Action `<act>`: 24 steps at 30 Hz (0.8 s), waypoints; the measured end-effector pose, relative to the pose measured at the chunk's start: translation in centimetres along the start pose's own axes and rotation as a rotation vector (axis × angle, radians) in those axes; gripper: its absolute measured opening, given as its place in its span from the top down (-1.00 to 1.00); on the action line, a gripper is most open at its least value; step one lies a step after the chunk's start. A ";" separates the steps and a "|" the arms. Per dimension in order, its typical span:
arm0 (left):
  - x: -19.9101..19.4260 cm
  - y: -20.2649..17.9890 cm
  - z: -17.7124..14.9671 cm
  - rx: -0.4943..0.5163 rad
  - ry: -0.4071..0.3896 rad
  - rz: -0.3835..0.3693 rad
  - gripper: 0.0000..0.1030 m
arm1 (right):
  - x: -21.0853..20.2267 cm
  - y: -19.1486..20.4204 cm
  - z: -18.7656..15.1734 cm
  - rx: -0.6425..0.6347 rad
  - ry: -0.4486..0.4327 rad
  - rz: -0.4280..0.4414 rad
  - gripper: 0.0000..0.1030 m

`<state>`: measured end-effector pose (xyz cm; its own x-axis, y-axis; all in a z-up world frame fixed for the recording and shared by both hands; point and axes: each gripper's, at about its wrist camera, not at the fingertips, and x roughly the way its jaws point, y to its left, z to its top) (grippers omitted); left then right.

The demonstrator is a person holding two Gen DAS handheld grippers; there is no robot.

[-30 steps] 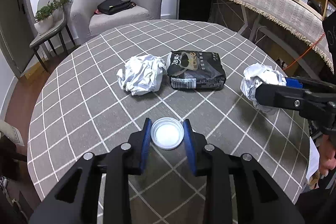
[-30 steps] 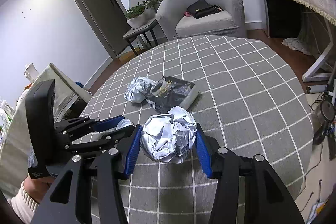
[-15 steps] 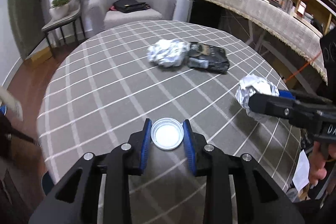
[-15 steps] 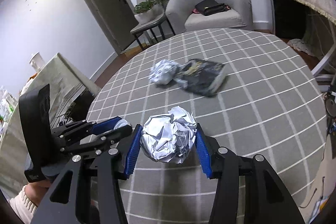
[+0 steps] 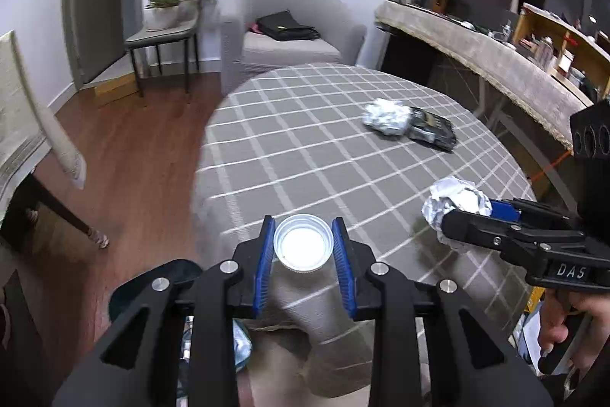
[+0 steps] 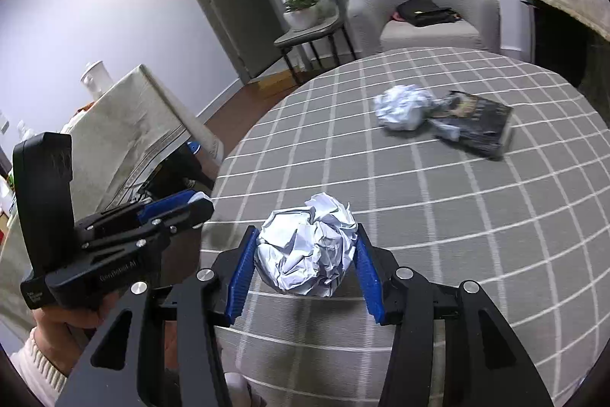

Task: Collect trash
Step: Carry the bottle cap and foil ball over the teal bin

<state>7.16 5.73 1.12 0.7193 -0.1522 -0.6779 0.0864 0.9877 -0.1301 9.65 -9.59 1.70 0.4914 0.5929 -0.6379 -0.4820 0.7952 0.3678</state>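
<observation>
The left gripper squeezes a white lid at the table's edge. The right gripper hugs a paper ball. Another paper ball touches a black wrapper.

Your left gripper is matt black plastic with ribbed blue pads and bright metal screws; it pinches a smooth white plastic lid. Your right gripper clamps a ball of creased white paper. The table wears a matt woven checked cloth. On it lie another rough paper wad and a glossy, crinkled black wrapper. The floor looks like polished wood.
</observation>
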 end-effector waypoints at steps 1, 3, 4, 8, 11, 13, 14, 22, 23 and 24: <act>-0.2 0.7 -0.1 -0.007 0.001 0.012 0.37 | 0.3 0.4 0.2 -0.003 0.002 0.005 0.03; -0.4 2.2 -0.4 -0.021 0.003 0.037 0.37 | 0.9 1.1 0.4 -0.010 0.006 0.012 0.03; -0.4 2.7 -0.5 -0.027 0.006 0.044 0.37 | 1.3 1.5 0.6 -0.014 0.009 0.016 0.03; 0.0 5.4 -1.0 -0.060 0.033 0.075 0.37 | 2.7 3.2 0.9 -0.031 0.019 0.039 0.03; 0.2 7.1 -1.4 -0.074 0.046 0.088 0.37 | 3.5 4.4 1.1 -0.041 0.020 0.061 0.03; 0.4 8.4 -1.9 -0.082 0.060 0.105 0.37 | 4.3 5.5 1.2 -0.056 0.024 0.079 0.03; 0.5 9.1 -2.2 -0.087 0.066 0.112 0.37 | 4.6 5.9 1.2 -0.063 0.026 0.082 0.03; 0.9 14.8 -4.7 -0.178 0.133 0.145 0.37 | 7.7 9.5 1.2 -0.105 0.055 0.115 0.03; 0.9 15.5 -5.1 -0.187 0.140 0.147 0.37 | 8.0 9.8 1.2 -0.108 0.056 0.118 0.03; 0.9 16.0 -5.4 -0.192 0.145 0.149 0.37 | 8.4 10.3 1.1 -0.114 0.059 0.122 0.03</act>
<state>5.48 21.19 -5.46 0.6070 -0.0228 -0.7944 -0.1552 0.9769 -0.1467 9.67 3.72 0.88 0.3829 0.6727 -0.6331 -0.6158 0.6967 0.3679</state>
